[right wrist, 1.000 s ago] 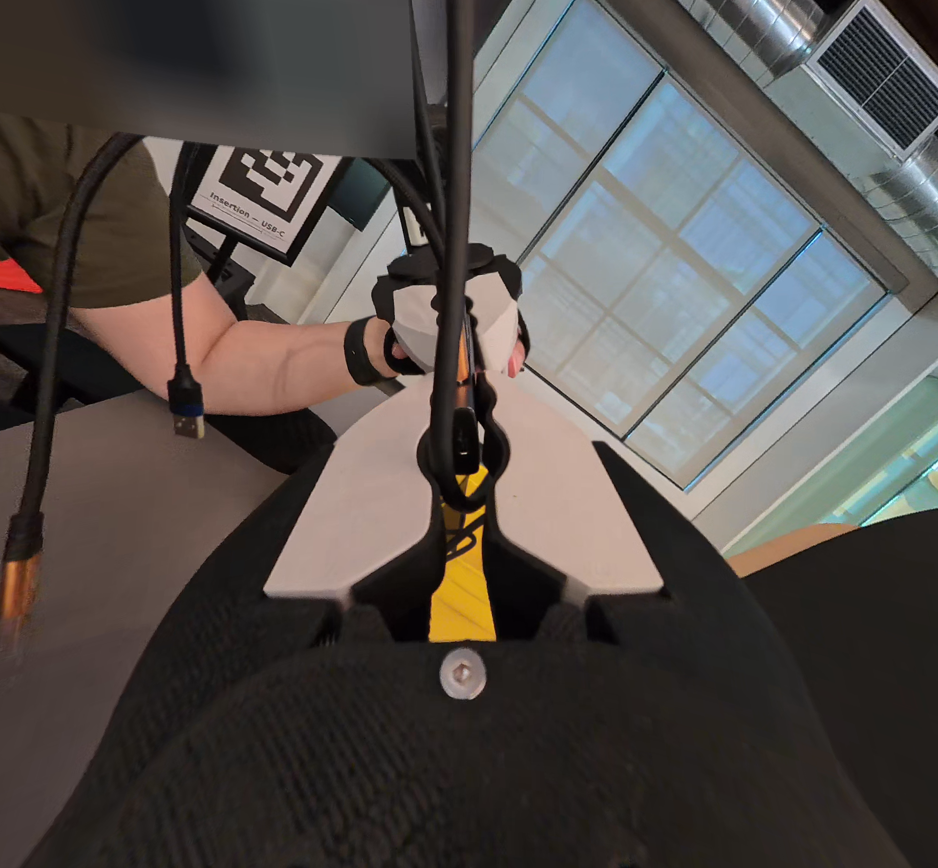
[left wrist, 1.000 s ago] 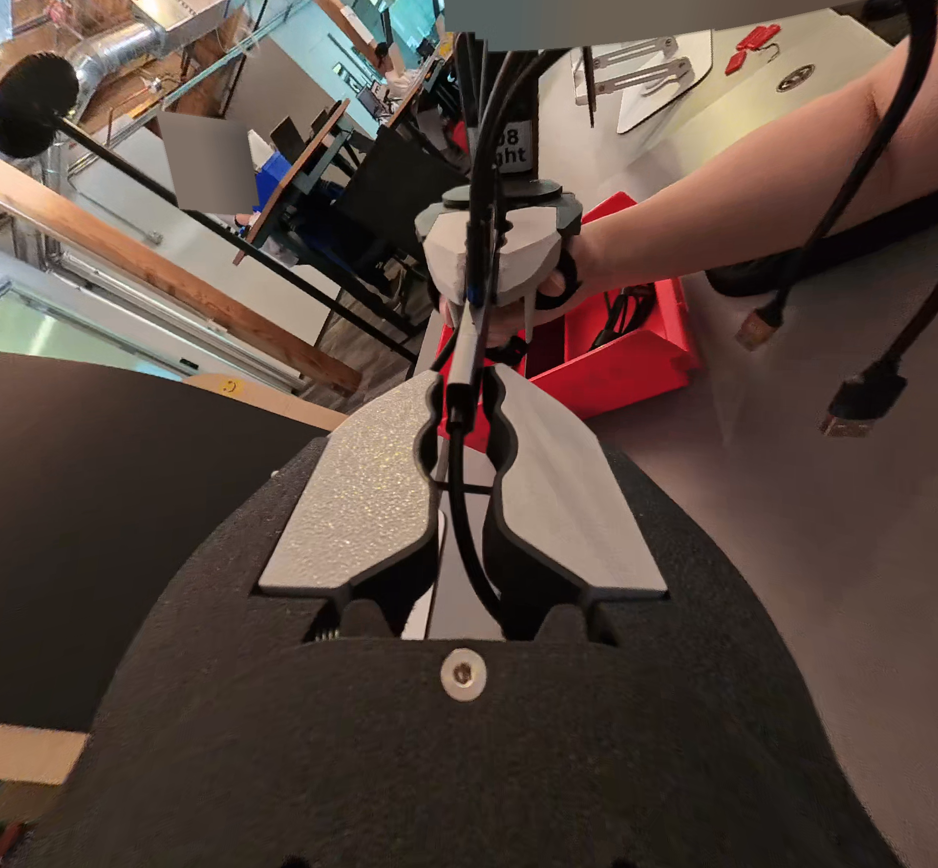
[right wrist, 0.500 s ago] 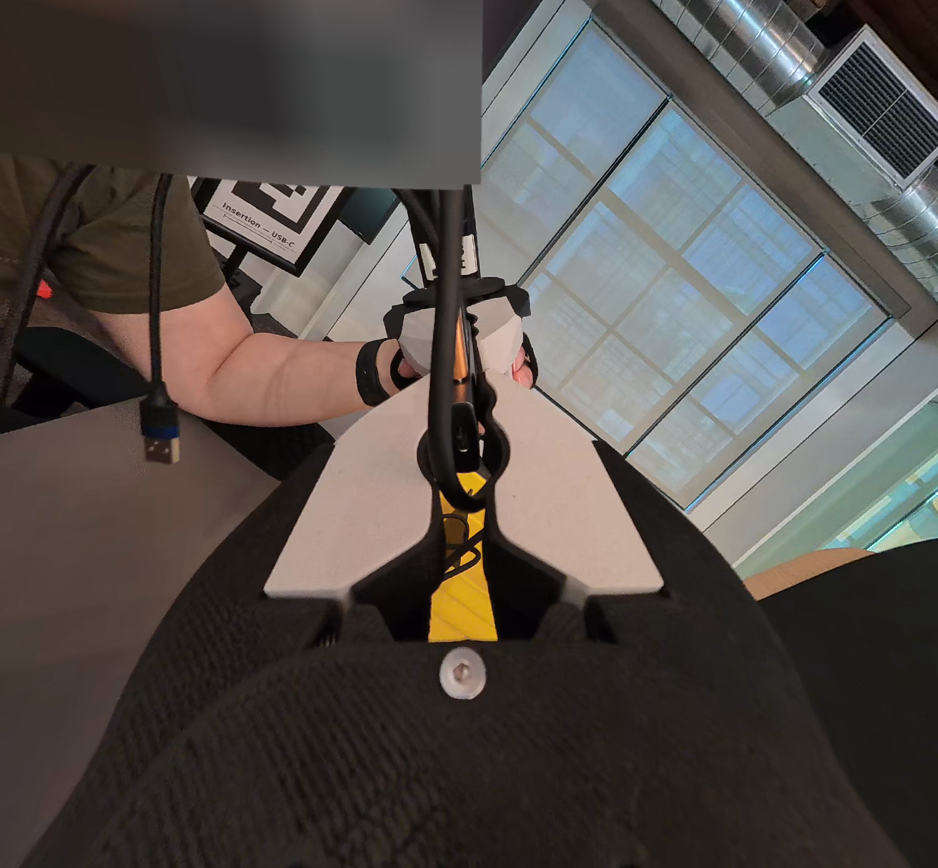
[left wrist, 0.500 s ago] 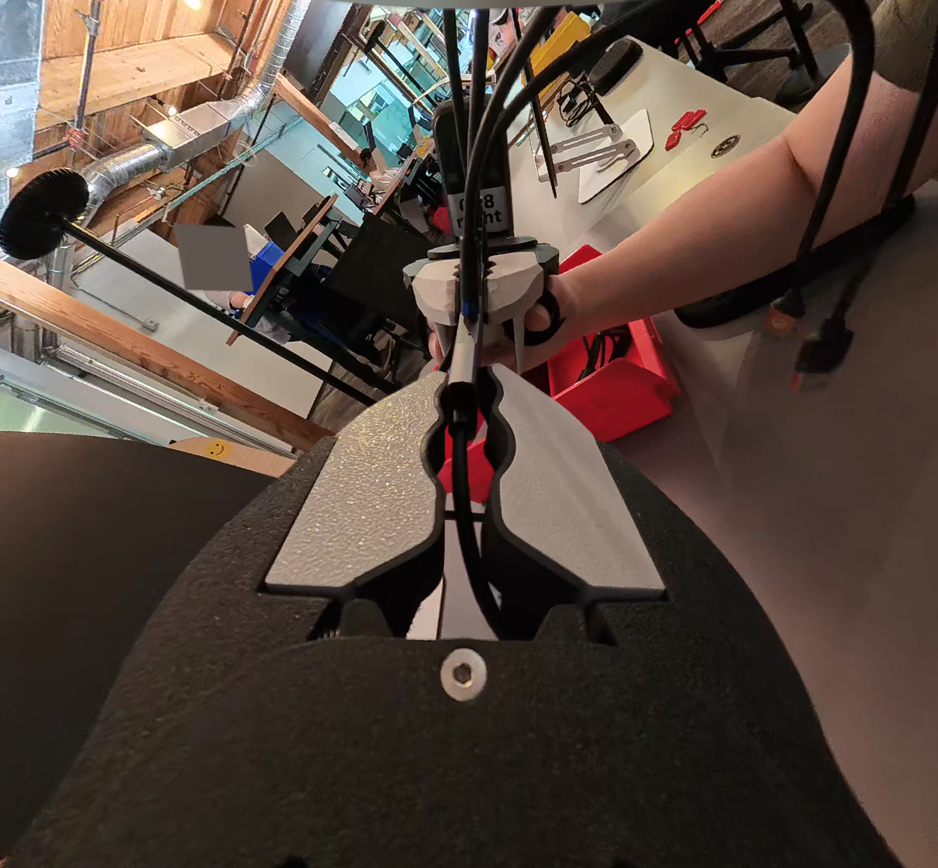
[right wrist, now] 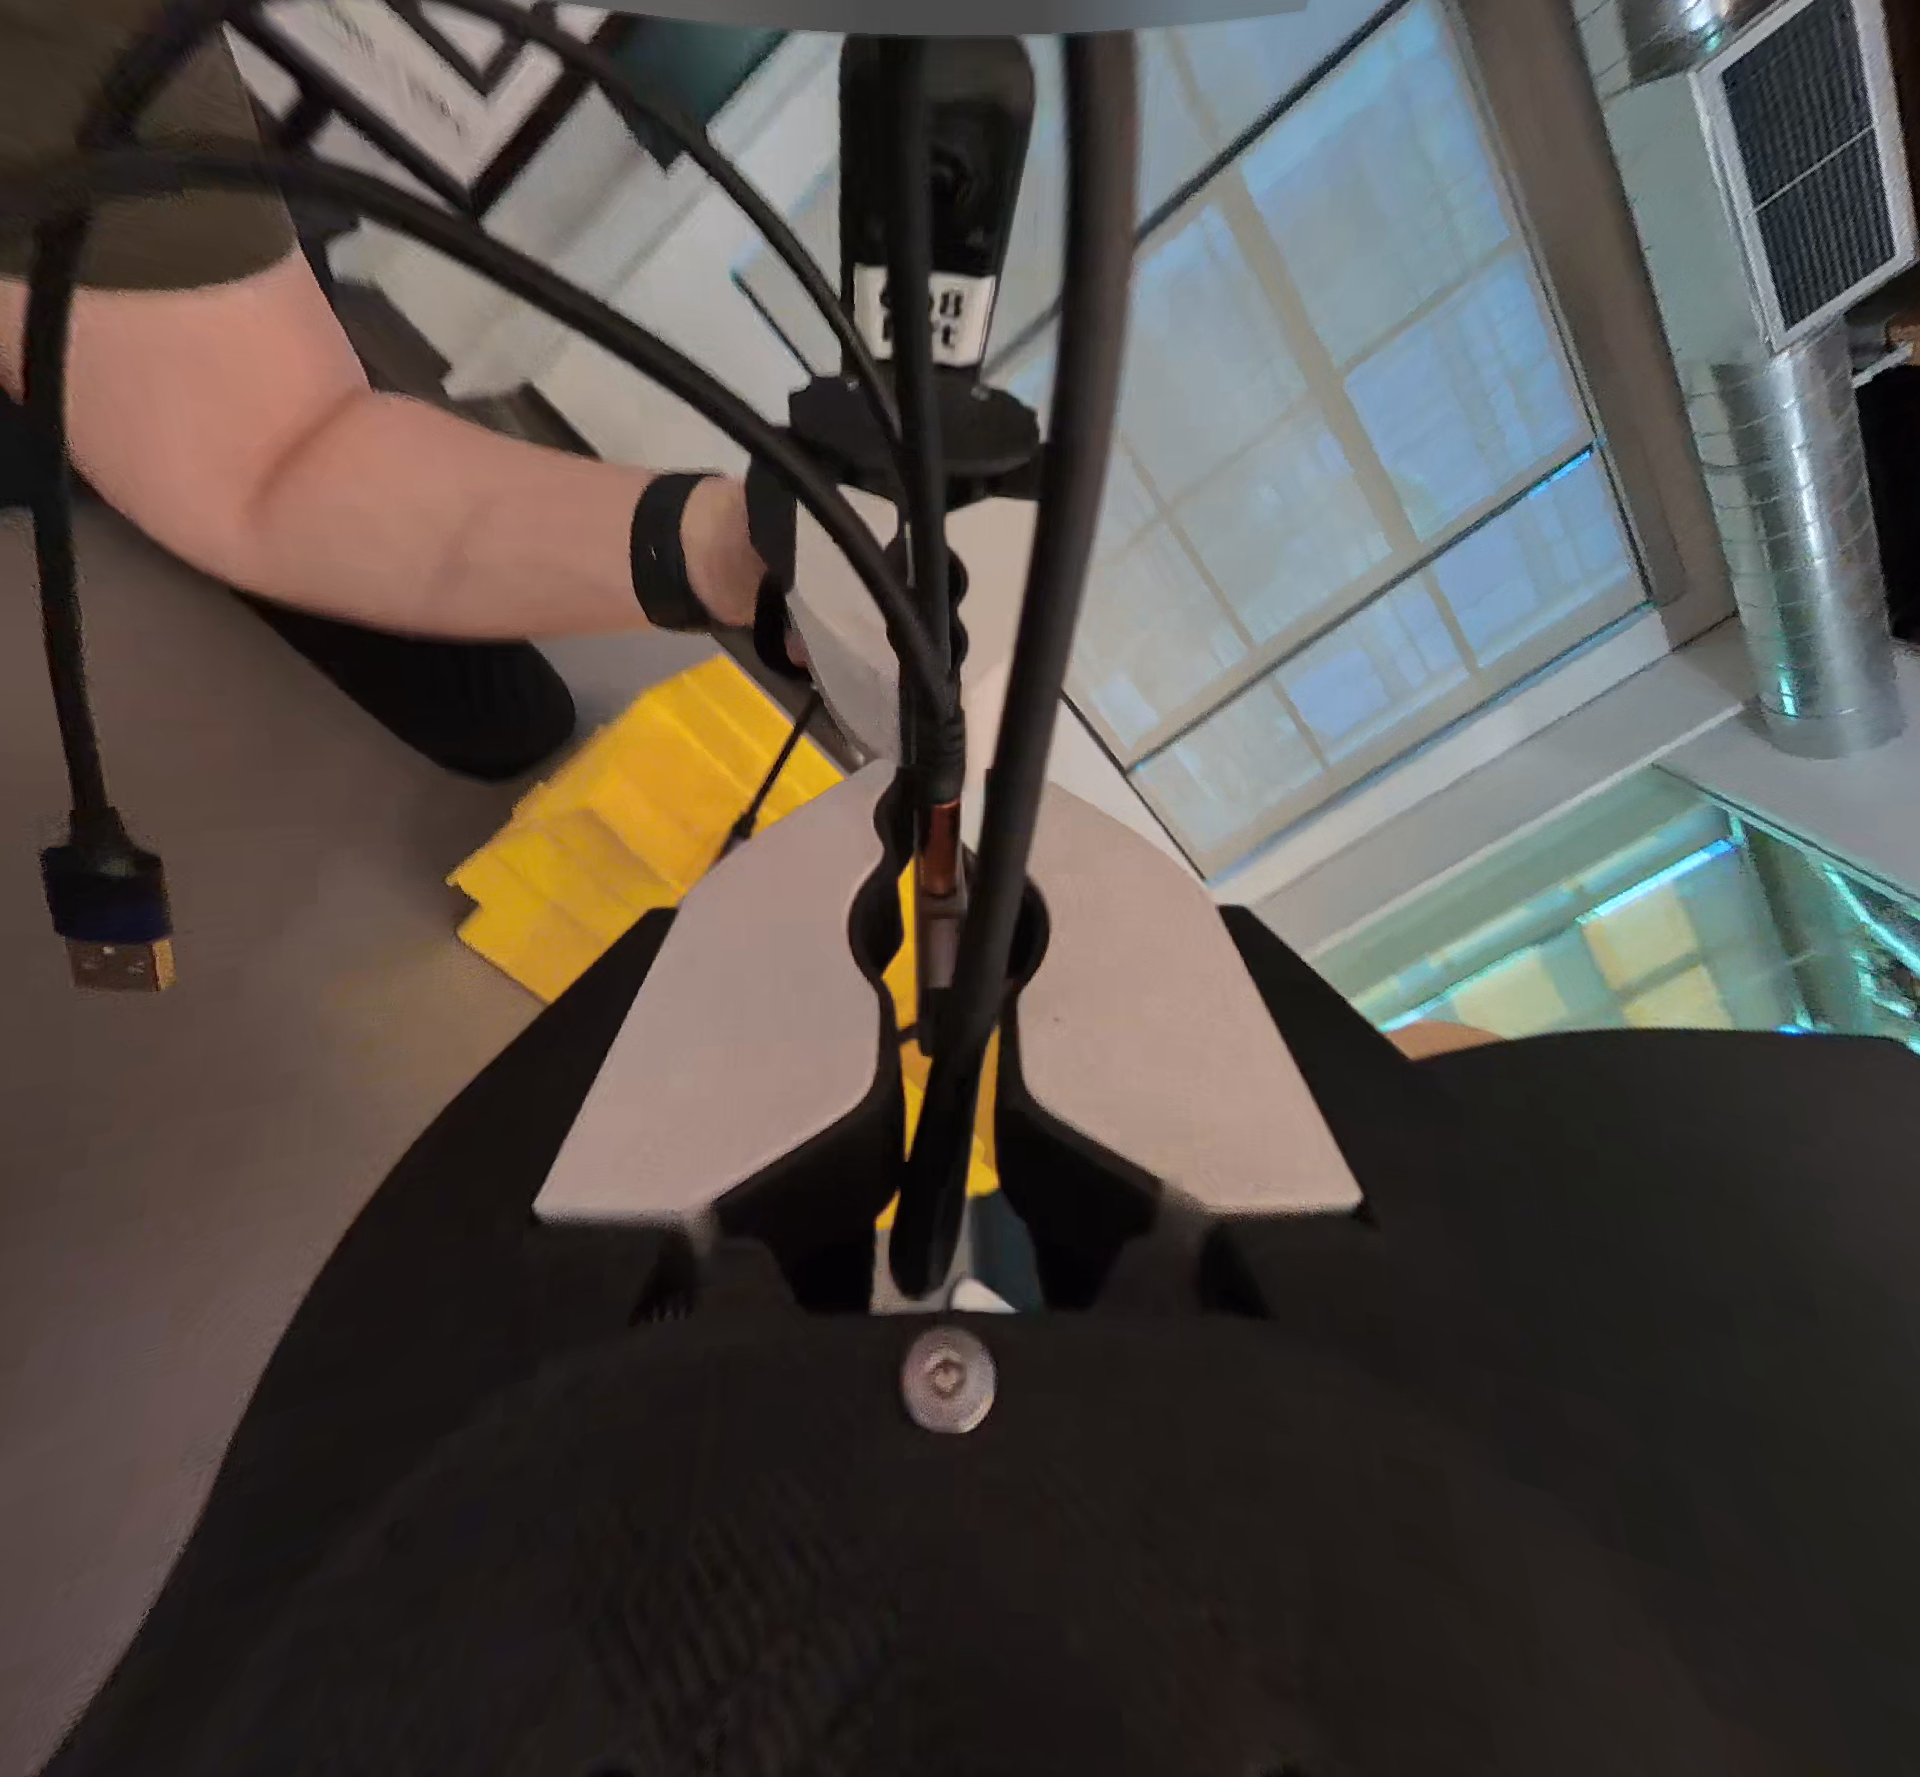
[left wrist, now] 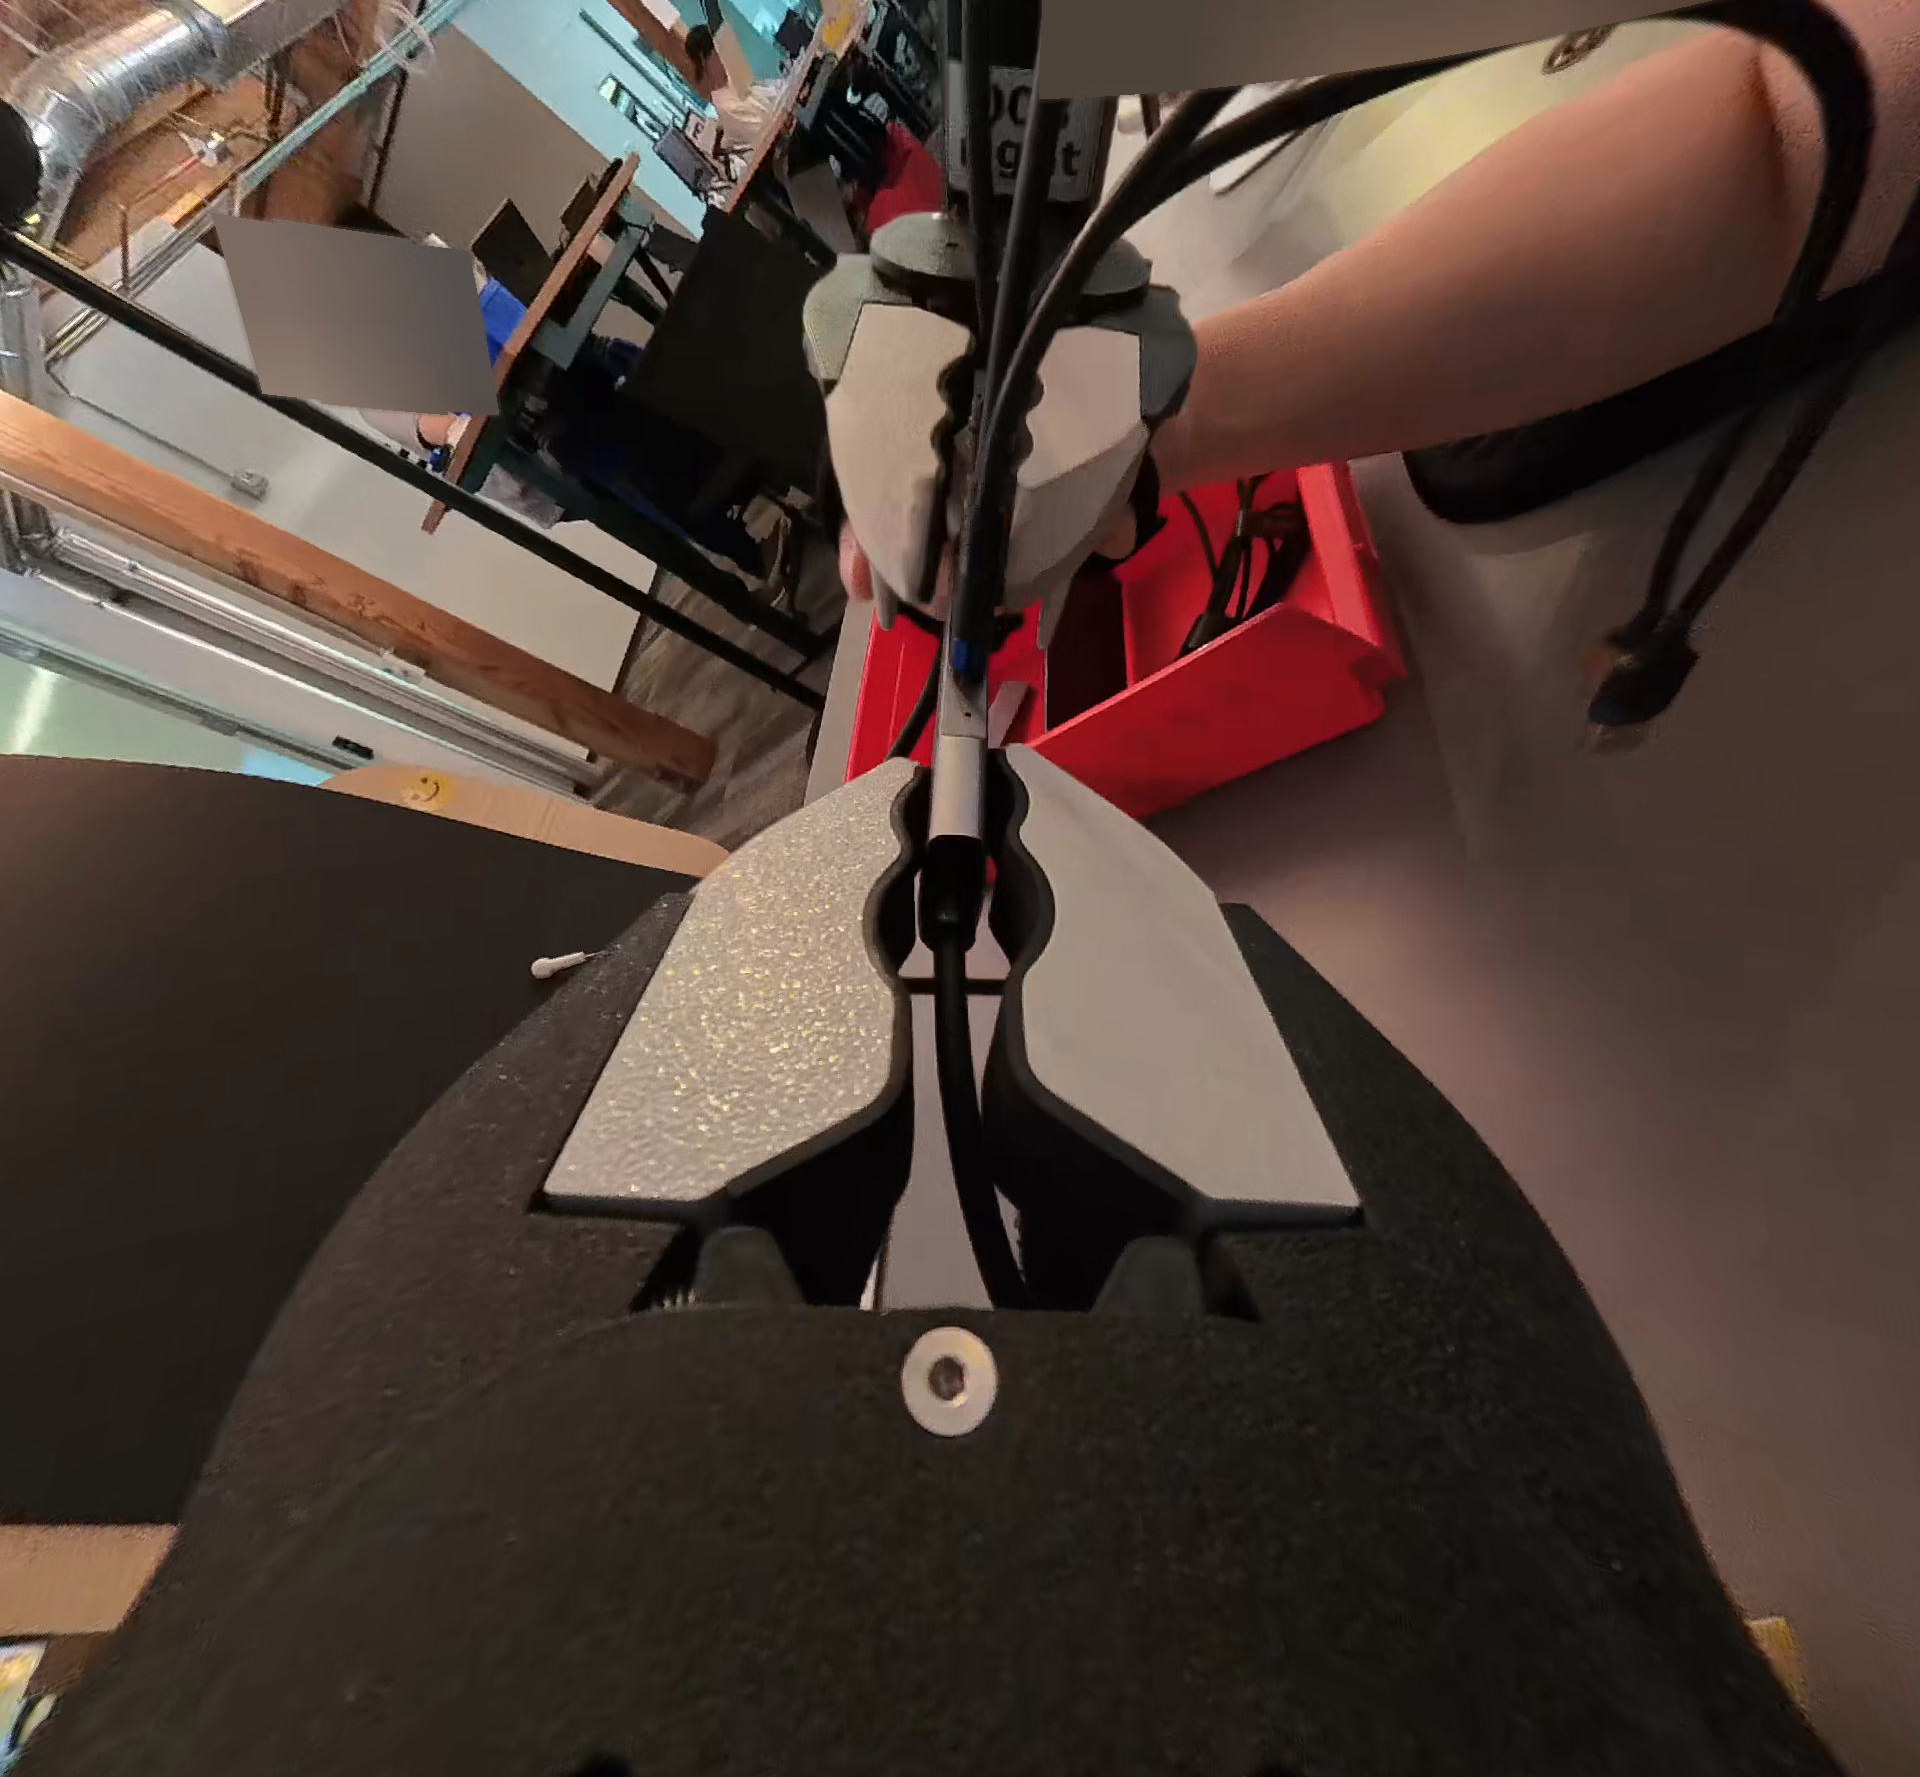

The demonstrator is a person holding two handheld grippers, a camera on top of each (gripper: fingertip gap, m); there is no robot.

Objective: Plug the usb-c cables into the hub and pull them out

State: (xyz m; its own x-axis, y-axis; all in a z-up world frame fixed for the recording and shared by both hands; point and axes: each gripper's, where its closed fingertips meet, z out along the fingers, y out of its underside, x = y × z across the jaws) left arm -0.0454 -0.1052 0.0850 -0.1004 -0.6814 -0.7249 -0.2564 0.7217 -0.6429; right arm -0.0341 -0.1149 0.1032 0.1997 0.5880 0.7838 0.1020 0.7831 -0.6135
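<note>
Now your left gripper (left wrist: pixel 961 782) is closed on the slim grey hub (left wrist: pixel 956 782), which stands edge-on between its fingertips, with the hub's own black cord (left wrist: pixel 961 1083) running back between the fingers toward the camera. Your right gripper (left wrist: pixel 971 491) faces it from just beyond, and its fingers pinch a black cable (left wrist: pixel 992 439) whose plug end with a blue ring (left wrist: pixel 966 657) meets the far end of the hub; whether the plug is fully seated you cannot tell from this angle.

In the right wrist view, your right gripper (right wrist: pixel 951 823) is nearly shut around a copper-coloured plug (right wrist: pixel 940 854) and the grey piece below it, and a thick black cable (right wrist: pixel 1049 584) crosses in front of them. Two loose cables hang at the side with free plugs, one with a blue collar (right wrist: pixel 109 917). A red bin (left wrist: pixel 1216 688) sits on the grey table (left wrist: pixel 1610 1104) behind the right gripper, and a yellow bin (right wrist: pixel 634 854) lies on the table behind the left one.
</note>
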